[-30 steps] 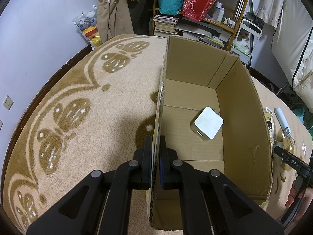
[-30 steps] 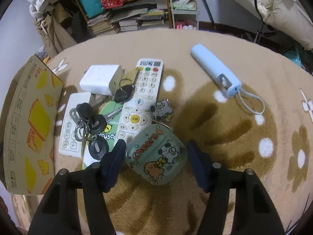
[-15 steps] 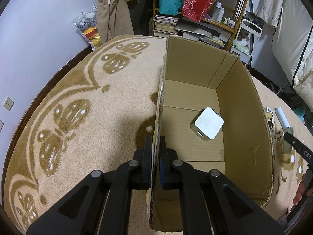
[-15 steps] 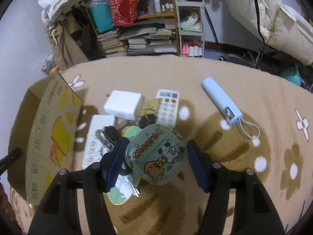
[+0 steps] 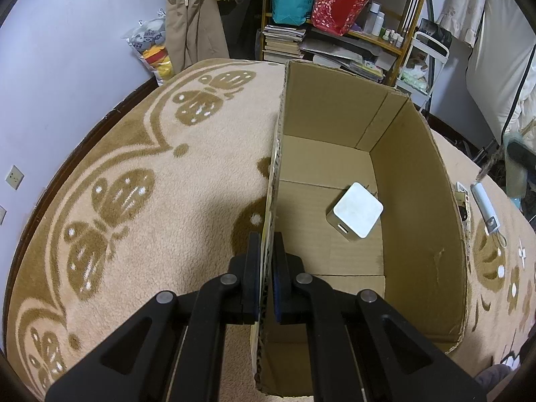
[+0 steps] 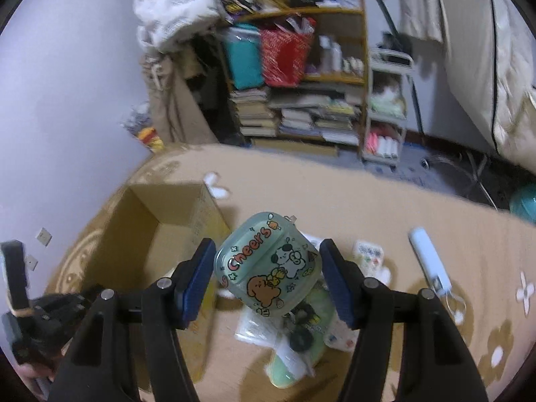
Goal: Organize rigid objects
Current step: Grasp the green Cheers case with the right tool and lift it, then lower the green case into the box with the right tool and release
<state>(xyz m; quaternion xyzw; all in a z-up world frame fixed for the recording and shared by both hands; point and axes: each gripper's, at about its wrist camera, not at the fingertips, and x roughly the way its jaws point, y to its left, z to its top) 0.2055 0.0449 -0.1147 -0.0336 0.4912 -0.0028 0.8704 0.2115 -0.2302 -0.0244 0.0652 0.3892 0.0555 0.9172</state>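
Note:
My left gripper is shut on the near left wall of an open cardboard box that stands on the carpet. Inside the box lies a white cube charger. My right gripper is shut on a pale green case printed "Cheers" with cartoon dogs, held in the air above a pile of small items. In the right wrist view the box lies to the left of the case, and the left gripper's body shows at the lower left.
A white remote and a blue-white stick device with a cord lie on the carpet right of the pile. The stick device also shows past the box's right wall. A cluttered bookshelf stands behind the carpet.
My right gripper has lifted the green case off the carpet and swung toward the box; the pile now lies well below it. The left gripper and box have not moved.

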